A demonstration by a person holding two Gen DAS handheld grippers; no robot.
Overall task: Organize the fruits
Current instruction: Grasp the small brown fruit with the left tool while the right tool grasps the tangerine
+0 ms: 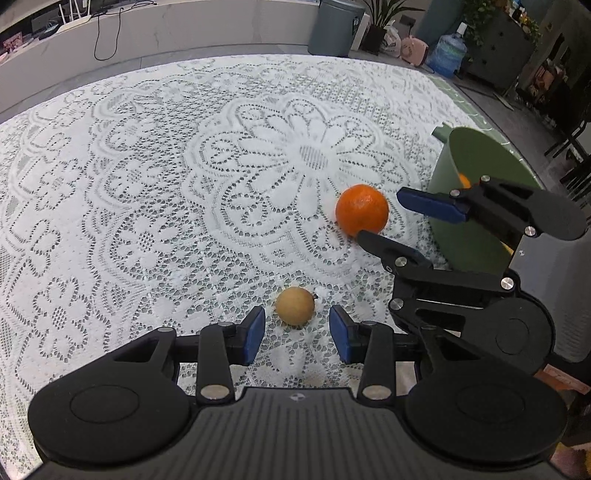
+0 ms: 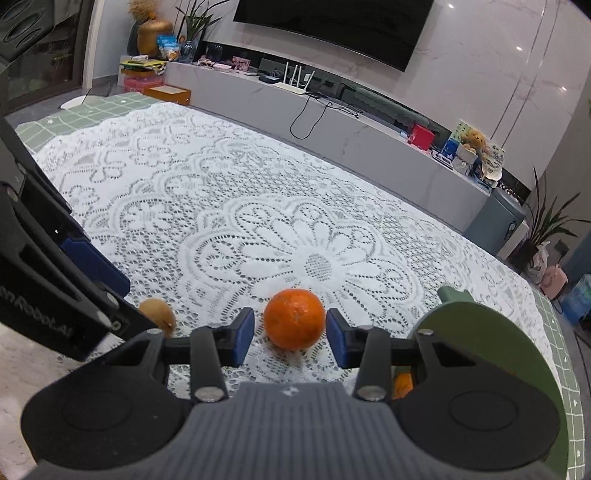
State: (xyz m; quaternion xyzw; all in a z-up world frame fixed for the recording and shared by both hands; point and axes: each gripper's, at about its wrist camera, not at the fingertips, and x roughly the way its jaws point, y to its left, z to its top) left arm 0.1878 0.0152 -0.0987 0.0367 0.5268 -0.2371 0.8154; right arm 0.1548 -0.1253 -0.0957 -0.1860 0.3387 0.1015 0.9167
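The left claw (image 1: 297, 334) is spread, a small tan fruit (image 1: 295, 305) lying just ahead of its tips on the lace-covered surface (image 1: 147, 184). The right claw (image 2: 290, 334) is spread around an orange (image 2: 294, 318), untouched; a green container (image 2: 491, 332) sits to its right.

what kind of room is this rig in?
Most likely a home living room: a large wall-mounted black TV above a long grey marble media console, potted green plants, and a white lace tablecloth over the table.
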